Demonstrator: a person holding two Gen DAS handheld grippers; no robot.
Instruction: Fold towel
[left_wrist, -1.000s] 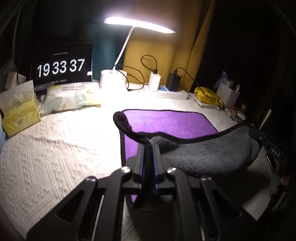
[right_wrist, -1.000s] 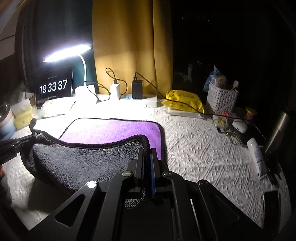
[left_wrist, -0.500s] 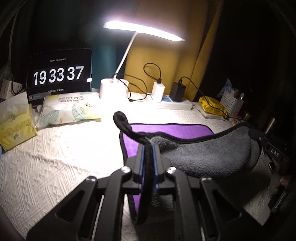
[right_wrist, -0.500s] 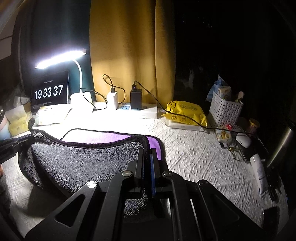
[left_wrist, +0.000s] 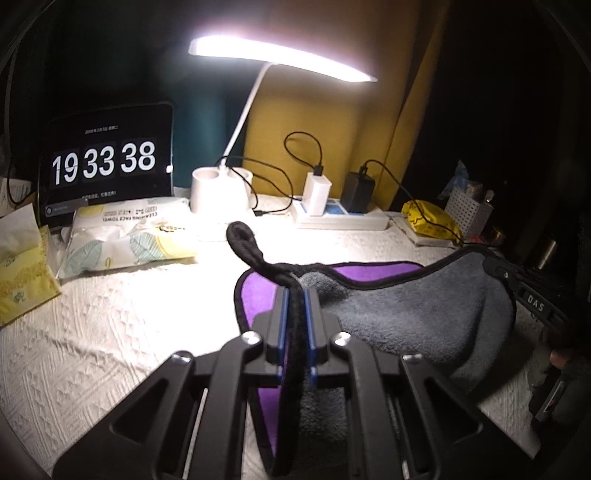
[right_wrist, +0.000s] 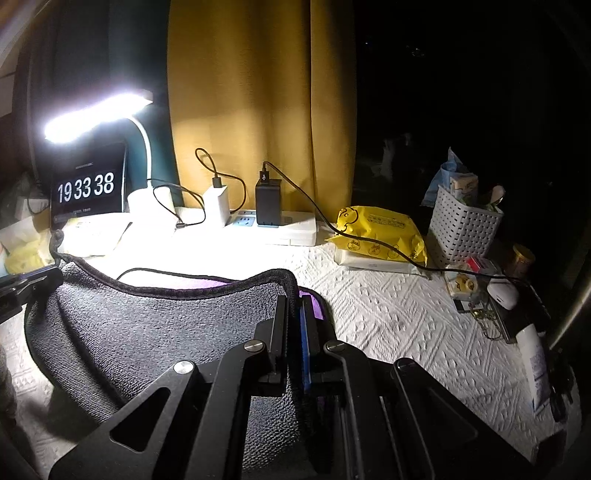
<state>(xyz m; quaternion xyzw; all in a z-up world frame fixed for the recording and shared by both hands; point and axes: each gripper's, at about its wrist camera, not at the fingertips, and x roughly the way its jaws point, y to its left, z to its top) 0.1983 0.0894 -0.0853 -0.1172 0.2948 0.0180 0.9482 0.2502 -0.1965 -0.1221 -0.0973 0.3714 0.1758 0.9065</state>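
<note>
Between the blue-padded fingers (left_wrist: 281, 325) of the left gripper (left_wrist: 295, 295) a black-piped corner of the purple-and-grey microfibre towel (left_wrist: 406, 310) is clamped tight, its hanging loop sticking up past the tips. At the right gripper (right_wrist: 295, 302) the fingers (right_wrist: 305, 347) pinch the opposite corner of the same towel (right_wrist: 155, 332) just as firmly. Both lifted corners raise the grey underside, which sags between the 2 grippers, while the purple face lies flat beyond on the white embossed tablecloth (left_wrist: 110, 332). Farther back stand a white desk lamp (left_wrist: 221, 192), lit, a white power strip (right_wrist: 280, 225) with 2 chargers, and a dark tablet clock (left_wrist: 107, 162) reading 19 33 38. Near the tablet lies a pack of face towels (left_wrist: 129, 236); right of the strip sit a yellow wipes packet (right_wrist: 380, 232) and a white perforated basket (right_wrist: 461, 229).
</note>
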